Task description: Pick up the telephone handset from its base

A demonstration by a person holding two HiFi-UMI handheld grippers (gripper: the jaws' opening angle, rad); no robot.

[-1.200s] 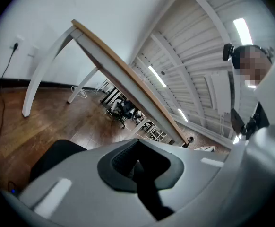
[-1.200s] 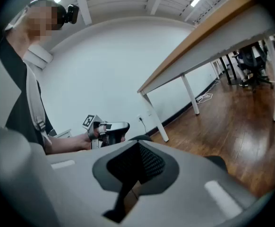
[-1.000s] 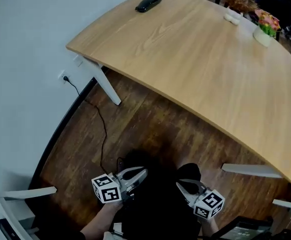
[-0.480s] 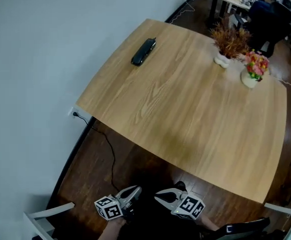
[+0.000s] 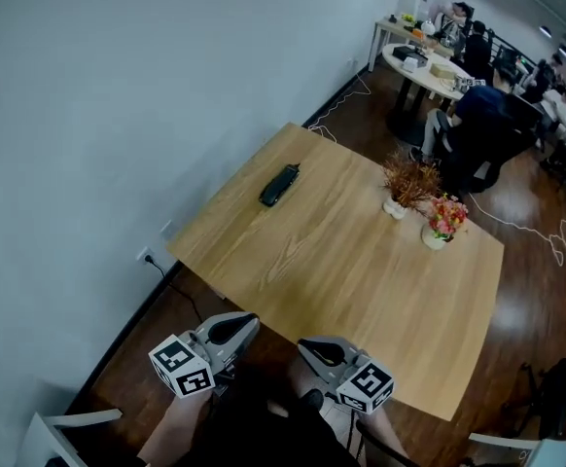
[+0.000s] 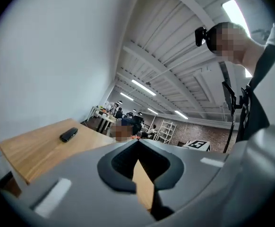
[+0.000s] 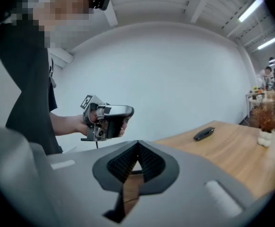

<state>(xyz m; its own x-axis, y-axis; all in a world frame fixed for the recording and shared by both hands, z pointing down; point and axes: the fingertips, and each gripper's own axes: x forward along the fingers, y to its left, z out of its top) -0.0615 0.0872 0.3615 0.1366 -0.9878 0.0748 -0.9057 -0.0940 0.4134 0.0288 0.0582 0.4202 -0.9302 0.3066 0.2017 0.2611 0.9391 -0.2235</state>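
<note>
My left claw is clenched on nothing, its tips pressed together. My right claw is clenched and empty in the same way. The two hang side by side, just short of the near edge of the counter, above the dark wood floor, and both point towards the counter.

The telephone handset is one dark, long shape lying on the far left part of the counter, close to the edge by the wall and well apart from both claws. I cannot make out its base separately from here. Between the claws and the handset lies a stretch of bare counter top.

To the handset's right stand two pots, near each other. One is a white vase of dried brown stems and the other is a pot of pink flowers; both are off the line to the handset.

One wall socket with one black cable sits below the counter's left corner. Two white chair frames show, one at each lower corner of the head view. Beyond the counter, people sit at other desks, too small to count.
</note>
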